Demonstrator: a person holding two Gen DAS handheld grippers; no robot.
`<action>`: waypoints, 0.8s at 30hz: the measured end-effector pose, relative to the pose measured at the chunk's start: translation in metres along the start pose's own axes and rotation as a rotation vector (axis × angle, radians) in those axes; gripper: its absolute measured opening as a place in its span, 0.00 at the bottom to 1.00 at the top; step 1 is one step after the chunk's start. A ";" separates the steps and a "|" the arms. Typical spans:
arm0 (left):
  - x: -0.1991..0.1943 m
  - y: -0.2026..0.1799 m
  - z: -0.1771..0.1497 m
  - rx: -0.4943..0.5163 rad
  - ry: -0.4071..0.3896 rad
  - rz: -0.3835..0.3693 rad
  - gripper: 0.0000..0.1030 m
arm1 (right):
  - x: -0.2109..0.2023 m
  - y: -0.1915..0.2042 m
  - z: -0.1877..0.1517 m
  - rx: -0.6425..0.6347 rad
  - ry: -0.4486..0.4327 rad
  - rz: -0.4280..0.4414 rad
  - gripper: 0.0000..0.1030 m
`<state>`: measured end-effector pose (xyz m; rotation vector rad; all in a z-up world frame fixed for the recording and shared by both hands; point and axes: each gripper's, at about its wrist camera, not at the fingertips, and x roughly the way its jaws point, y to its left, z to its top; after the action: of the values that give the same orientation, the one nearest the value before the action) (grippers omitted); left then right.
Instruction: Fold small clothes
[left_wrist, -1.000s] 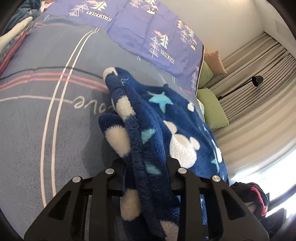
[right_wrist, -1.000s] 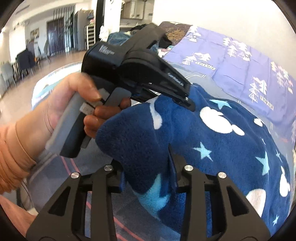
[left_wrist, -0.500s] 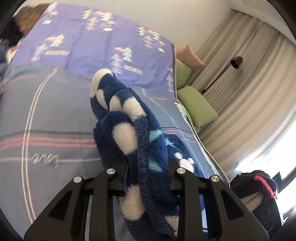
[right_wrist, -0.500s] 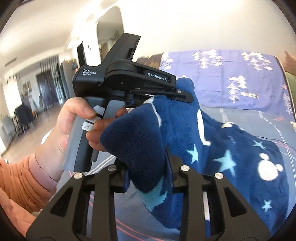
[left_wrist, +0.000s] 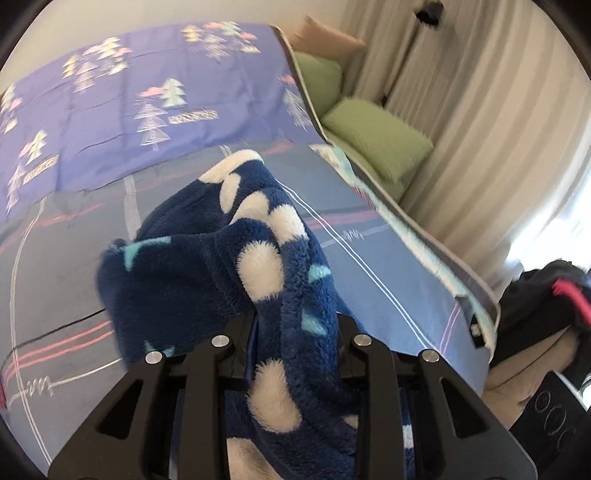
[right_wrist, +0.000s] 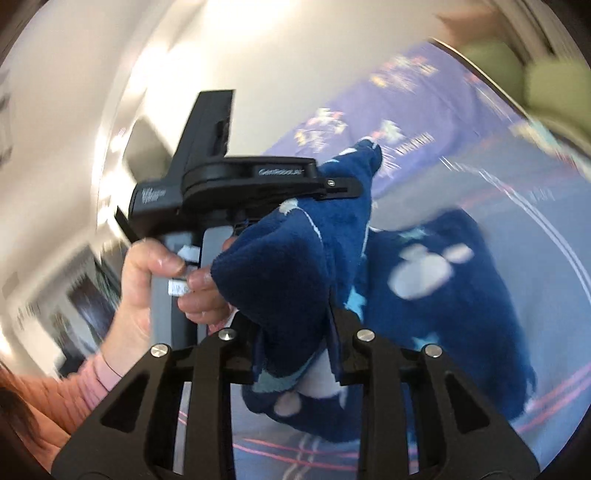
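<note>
The grey striped bedspread spreads below everything, with a purple tree-print quilt at its far end. Above the bedspread hangs the navy fleece garment, lifted clear of it. The left gripper is clamped on one fold, the right gripper on another.

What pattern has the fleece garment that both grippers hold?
Dark blue fleece garment with white blobs and light blue stars, clearest in the left wrist view.
</note>
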<state>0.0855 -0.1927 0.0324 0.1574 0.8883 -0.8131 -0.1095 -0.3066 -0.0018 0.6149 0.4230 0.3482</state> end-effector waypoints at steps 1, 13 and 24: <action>0.007 -0.009 0.001 0.019 0.011 0.007 0.29 | -0.007 -0.015 0.000 0.057 -0.005 0.005 0.25; 0.081 -0.081 -0.007 0.182 0.118 -0.028 0.55 | -0.042 -0.106 -0.046 0.319 0.038 -0.116 0.25; -0.025 -0.063 -0.016 0.291 -0.170 0.120 0.57 | -0.048 -0.100 -0.046 0.242 0.058 -0.151 0.34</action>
<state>0.0230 -0.2156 0.0526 0.3874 0.5913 -0.8273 -0.1542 -0.3822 -0.0843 0.8047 0.5689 0.1722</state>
